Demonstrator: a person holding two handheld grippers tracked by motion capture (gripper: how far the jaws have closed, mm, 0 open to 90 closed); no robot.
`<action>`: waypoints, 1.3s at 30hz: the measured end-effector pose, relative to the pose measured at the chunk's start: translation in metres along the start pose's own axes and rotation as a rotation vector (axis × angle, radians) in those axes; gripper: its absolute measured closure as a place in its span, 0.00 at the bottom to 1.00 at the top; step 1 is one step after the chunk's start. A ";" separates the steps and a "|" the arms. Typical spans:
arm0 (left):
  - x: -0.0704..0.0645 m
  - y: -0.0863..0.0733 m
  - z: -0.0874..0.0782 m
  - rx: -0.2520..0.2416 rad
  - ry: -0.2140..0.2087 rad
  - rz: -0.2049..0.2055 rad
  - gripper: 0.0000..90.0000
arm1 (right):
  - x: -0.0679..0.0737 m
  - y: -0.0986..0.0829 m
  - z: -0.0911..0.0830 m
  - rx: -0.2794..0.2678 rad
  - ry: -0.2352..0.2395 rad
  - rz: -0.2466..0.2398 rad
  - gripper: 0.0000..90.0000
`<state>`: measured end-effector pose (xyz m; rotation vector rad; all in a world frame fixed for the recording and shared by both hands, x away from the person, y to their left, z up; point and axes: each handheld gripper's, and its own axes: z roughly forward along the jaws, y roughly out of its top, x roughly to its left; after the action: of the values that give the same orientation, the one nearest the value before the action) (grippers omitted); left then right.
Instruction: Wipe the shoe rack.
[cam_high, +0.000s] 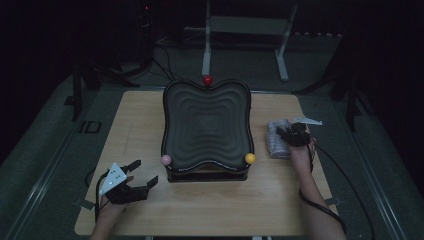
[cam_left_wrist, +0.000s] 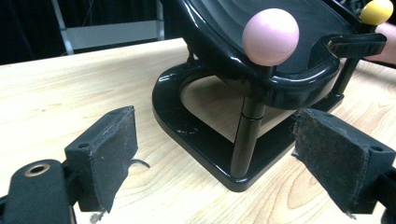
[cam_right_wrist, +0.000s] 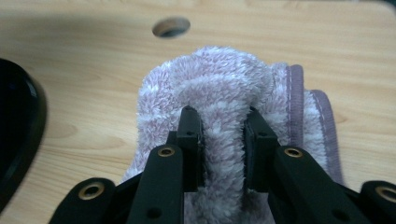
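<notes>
A black wavy tray (cam_high: 207, 125) on a black stand stands mid-table, with a pink ball (cam_high: 166, 160), a yellow ball (cam_high: 250, 158) and a red ball (cam_high: 207, 80) at its corners. My left gripper (cam_high: 145, 173) rests open at the front left, its pads (cam_left_wrist: 112, 149) wide apart, facing the stand's base (cam_left_wrist: 187, 126) and the pink ball (cam_left_wrist: 271, 36). To the tray's right lies a folded fluffy lilac towel (cam_high: 276, 139). My right gripper (cam_high: 289, 136) is shut on a raised fold of the towel (cam_right_wrist: 223, 107), pinching it between both jaws.
The wooden table (cam_high: 140, 115) has a cable hole (cam_right_wrist: 171, 26) beyond the towel. A white frame (cam_high: 245, 30) stands on the floor behind the table. Cables trail from both grippers off the table's front corners.
</notes>
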<state>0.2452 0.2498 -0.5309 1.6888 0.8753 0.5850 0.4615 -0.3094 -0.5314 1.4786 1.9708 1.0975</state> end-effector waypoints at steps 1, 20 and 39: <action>0.000 0.000 0.000 0.001 -0.001 0.000 0.15 | -0.001 -0.002 0.004 0.007 0.002 0.009 0.78; 0.002 -0.005 0.003 0.034 0.010 -0.010 0.15 | 0.001 0.001 -0.025 -0.071 0.103 -0.011 0.19; 0.003 -0.008 -0.001 0.038 0.022 -0.016 0.15 | 0.020 -0.042 -0.068 -0.088 0.156 -0.067 0.15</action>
<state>0.2443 0.2539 -0.5384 1.7113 0.9195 0.5801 0.3799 -0.3176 -0.5224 1.3074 2.0316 1.2876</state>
